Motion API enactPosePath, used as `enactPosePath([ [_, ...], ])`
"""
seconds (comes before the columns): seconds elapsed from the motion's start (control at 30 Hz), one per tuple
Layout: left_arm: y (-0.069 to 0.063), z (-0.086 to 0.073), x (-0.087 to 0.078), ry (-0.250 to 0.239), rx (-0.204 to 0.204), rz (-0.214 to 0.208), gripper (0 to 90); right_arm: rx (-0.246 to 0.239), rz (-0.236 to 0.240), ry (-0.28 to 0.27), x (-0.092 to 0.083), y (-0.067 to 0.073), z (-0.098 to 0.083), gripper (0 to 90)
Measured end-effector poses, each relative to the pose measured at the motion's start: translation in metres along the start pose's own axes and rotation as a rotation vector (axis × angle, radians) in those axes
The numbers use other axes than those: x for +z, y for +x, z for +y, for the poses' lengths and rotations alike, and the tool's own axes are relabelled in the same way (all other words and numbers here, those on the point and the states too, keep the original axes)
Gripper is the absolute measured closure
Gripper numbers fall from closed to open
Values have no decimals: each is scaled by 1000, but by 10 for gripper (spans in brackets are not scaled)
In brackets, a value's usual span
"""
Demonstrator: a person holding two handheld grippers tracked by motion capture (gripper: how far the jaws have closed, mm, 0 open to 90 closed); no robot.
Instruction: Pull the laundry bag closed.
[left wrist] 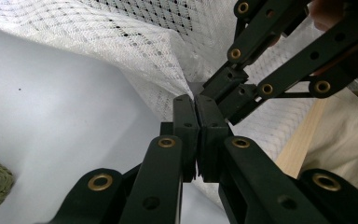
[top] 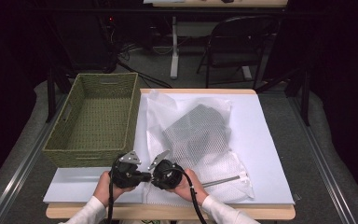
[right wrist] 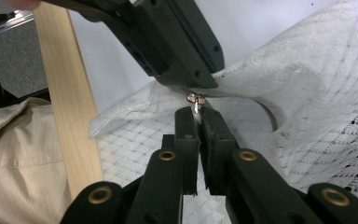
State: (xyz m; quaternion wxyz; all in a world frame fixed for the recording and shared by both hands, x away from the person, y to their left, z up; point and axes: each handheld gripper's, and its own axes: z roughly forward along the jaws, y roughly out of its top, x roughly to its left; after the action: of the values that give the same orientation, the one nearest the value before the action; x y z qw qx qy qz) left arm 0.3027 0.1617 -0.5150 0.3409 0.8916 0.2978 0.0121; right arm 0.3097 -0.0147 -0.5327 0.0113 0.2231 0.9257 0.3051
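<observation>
A white mesh zip bag (top: 214, 161) lies on the white table cover, with a grey garment (top: 196, 127) inside it. Both grippers meet at the bag's front left corner. My left gripper (top: 148, 177) is shut, its tips pinching the edge of the bag's fabric (left wrist: 168, 79), as the left gripper view (left wrist: 196, 99) shows. In the right gripper view my right gripper (right wrist: 196, 112) is shut on the small metal zipper pull (right wrist: 193, 99), right under the left gripper (right wrist: 200, 74). In the high view the right gripper (top: 152, 178) points left, tip to tip with the left one.
An empty green woven basket (top: 93, 157) stands at the table's left, just behind my left hand. The white cover (top: 261, 140) stretches out to the right of the bag. The wooden table edge (top: 168, 212) runs along the front. A folding chair (top: 237, 42) stands beyond the table.
</observation>
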Motion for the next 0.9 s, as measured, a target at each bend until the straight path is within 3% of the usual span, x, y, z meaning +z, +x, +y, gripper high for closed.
enactPosePath([
  [0.03,1,0,0,-1,0,-14,888,-3,-4,0,0,0,0,866],
  [0.43,0,-1,-4,-11,-1,4,887,27,-45,15,-3,-8,-4,866],
  [0.6,1,-1,-5,-16,-2,-14,887,35,-61,26,-3,-14,-6,866],
  [0.9,3,-2,-10,-33,-10,-13,887,46,-94,23,-10,-18,-9,866],
])
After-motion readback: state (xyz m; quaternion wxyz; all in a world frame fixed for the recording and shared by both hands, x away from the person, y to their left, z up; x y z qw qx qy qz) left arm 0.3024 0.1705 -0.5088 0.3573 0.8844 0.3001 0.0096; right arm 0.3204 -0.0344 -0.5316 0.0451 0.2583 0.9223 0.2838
